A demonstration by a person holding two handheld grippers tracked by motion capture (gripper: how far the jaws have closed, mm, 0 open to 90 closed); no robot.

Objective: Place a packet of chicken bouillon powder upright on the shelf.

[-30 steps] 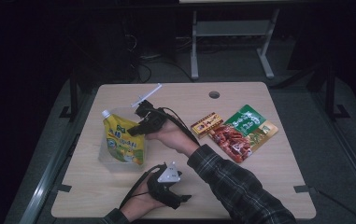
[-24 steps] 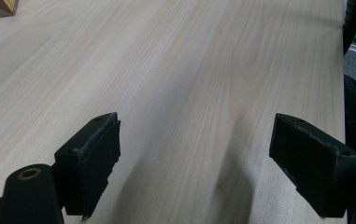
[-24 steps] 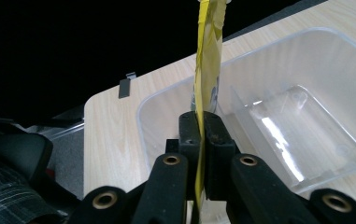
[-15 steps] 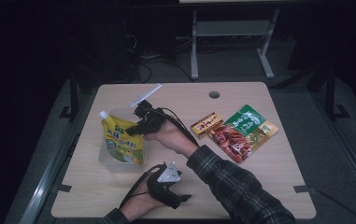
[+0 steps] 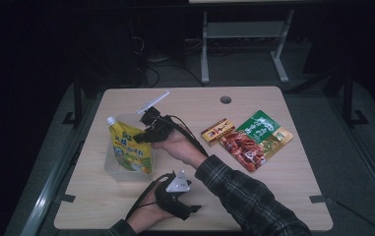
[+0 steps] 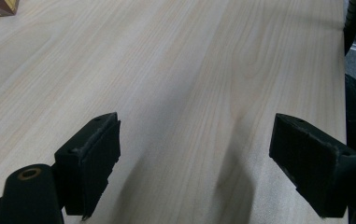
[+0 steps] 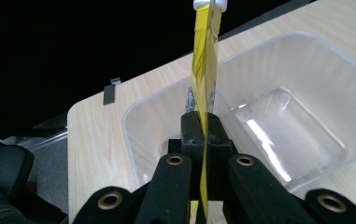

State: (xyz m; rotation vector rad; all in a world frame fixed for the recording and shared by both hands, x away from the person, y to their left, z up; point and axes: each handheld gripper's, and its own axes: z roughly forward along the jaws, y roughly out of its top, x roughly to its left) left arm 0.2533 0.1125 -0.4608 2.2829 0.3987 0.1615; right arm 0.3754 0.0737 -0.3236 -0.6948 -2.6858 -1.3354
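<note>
The right gripper [image 5: 143, 136] was clamped on the edge of a yellow spouted pouch [image 5: 128, 147], its jaws pressed flat against the film with nothing but the pouch between them. In the right gripper view the pouch [image 7: 204, 65] stood edge-on and upright, white cap [image 7: 209, 3] at the top, over a clear plastic tub [image 7: 306, 93]. In the high view the pouch hung partly inside that tub [image 5: 110, 164] at the table's [image 5: 273, 196] left side; whether its base touched the tub floor could not be told. The left gripper [image 5: 177, 196] rested near the front edge with its jaws wide apart and empty, bare tabletop [image 6: 189, 70] between them.

Handling, as a judgement: the pouch looked soft-walled and liquid-filled, so fairly heavy for its size, apt to sag, swing and fold below the grip. Its film appeared glossy and likely slippery. The flat side seam, where the jaws sat, gave the firmest hold; the bulging belly would deform under pressure, and the cap was too narrow. The snack packets [image 5: 254, 140] lay well apart to the right.
</note>
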